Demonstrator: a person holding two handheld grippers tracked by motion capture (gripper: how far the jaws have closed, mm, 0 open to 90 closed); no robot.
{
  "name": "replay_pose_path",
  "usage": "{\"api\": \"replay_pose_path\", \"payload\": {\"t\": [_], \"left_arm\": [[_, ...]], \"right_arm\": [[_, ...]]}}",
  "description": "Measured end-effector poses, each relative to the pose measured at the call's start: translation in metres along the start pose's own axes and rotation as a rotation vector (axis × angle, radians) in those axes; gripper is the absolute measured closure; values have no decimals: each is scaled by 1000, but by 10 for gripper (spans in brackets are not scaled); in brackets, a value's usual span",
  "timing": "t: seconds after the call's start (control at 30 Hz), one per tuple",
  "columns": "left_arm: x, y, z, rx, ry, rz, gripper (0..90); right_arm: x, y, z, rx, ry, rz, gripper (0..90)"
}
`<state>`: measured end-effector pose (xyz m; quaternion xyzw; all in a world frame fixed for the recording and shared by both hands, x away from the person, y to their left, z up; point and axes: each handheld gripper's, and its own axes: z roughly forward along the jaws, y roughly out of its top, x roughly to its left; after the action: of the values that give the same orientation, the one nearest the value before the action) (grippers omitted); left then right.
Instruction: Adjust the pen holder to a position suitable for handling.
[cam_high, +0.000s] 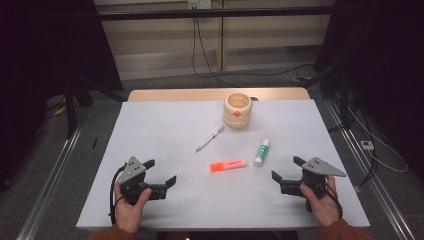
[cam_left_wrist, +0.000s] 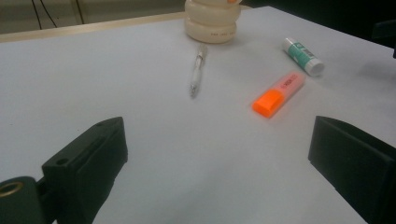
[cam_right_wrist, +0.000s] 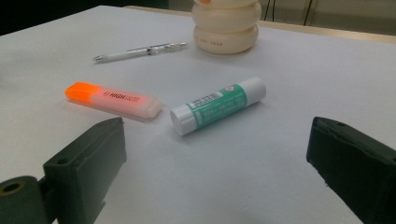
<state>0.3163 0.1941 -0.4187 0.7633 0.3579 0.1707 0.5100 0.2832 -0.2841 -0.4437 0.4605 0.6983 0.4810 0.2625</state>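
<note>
Left gripper (cam_high: 161, 172): held in the person's left hand (cam_high: 131, 205) at the near-left of the table (cam_high: 165, 125); jaws spread wide, nothing between them; they point toward the table's middle. In the left gripper view the two black jaws stand far apart over bare white surface.
Pen (cam_high: 210, 139): white and clear, lying flat on a diagonal left of centre, its far end toward the holder, well apart from both grippers. In the left gripper view it lies (cam_left_wrist: 197, 70) beyond the jaws, tip toward the camera.
Highlighter (cam_high: 228, 165): orange, lying flat near the table's middle, between the two grippers, orange cap end to the left; touched by nothing. Nearest item to the left gripper.
Holder (cam_high: 237, 110): cream, ringed, round cup standing upright at the far centre, a small orange mark on its front; open top.
Glue stick (cam_high: 261, 152): green and white, lying flat just right of the highlighter, close to it but apart. In the right gripper view it lies (cam_right_wrist: 218, 105) just ahead of the jaws, white cap end nearest the camera.
Right gripper (cam_high: 286, 170): held in the right hand (cam_high: 320, 200) at the near-right; jaws released, wide apart, empty, aimed toward the glue stick and highlighter.
</note>
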Motion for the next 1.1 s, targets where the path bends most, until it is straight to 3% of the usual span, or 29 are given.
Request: {"api": "replay_pose_path", "payload": {"t": [0.5, 0.73, 1.1], "left_arm": [[1, 0, 1, 10, -1, -7, 44], [1, -1, 1, 15, 1, -7, 44], [-1, -2, -1, 19, -2, -9, 45]], "right_arm": [[-4, 1, 0, 23, 10, 10, 44], [-8, 10, 2, 39, 52, -3, 42], [-19, 26, 10, 52, 27, -9, 57]]}}
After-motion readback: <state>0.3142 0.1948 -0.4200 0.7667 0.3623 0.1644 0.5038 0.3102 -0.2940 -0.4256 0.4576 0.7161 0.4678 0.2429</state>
